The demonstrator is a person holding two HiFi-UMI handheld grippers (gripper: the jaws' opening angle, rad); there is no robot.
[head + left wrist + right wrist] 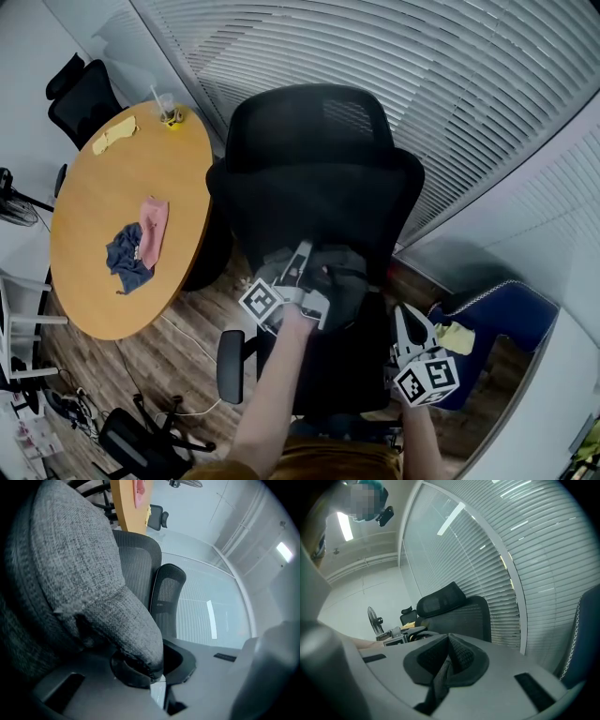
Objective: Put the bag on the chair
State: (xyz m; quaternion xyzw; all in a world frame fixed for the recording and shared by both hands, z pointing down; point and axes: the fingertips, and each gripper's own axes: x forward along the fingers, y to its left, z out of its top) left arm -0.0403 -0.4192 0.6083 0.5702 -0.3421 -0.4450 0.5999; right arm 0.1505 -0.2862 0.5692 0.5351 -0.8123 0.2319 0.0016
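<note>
The left hand-held gripper [309, 269] was clamped tight on the grey bag [343, 283], holding it just in front of the chair [309, 178] backrest, over the seat. At the seat's right edge sat the right hand-held gripper [402, 313], jaws together on what looked like a dark strap [438, 682].
</note>
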